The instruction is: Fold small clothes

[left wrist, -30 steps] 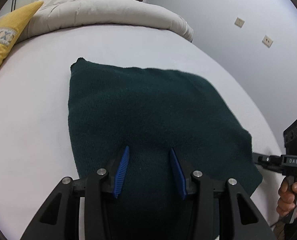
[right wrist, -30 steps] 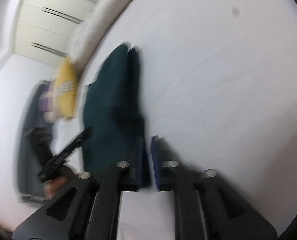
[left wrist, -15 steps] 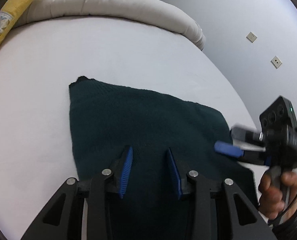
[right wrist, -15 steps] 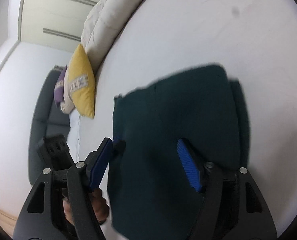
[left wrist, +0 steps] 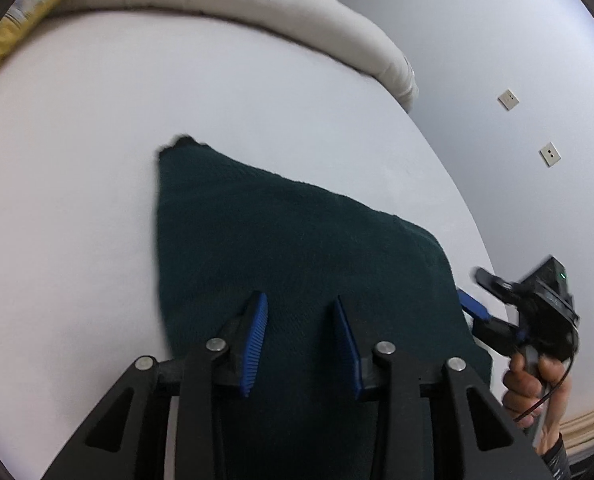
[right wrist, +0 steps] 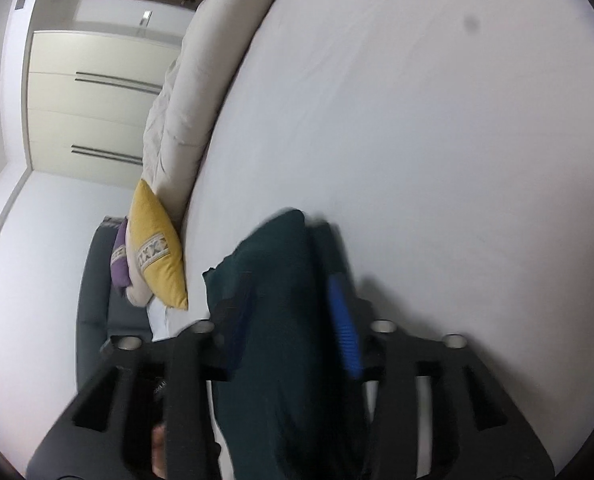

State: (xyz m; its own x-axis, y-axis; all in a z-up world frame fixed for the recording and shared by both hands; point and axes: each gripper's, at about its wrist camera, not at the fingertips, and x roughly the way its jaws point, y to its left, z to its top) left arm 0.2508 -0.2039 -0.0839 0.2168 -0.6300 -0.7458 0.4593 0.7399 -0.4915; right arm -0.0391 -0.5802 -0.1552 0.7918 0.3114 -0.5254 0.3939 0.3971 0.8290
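On the bed (left wrist: 77, 168), going from the left, a yellow pillow (left wrist: 21, 16) sits at the far edge beside a rolled duvet (left wrist: 257, 0). The dark green garment (left wrist: 289, 248) lies flat near the middle of the sheet, one corner pointing away. The left gripper (left wrist: 299, 322) hovers over its near part with jaws spread, holding nothing. Further right, the right gripper (left wrist: 477, 296) is at the garment's right edge, its jaws also spread; in its own view the cloth appears to sit between them, though blur hides any contact. To fold well, each gripper should probably pinch a near corner through all layers, lift together, and lay the edge squarely onto the far edge.
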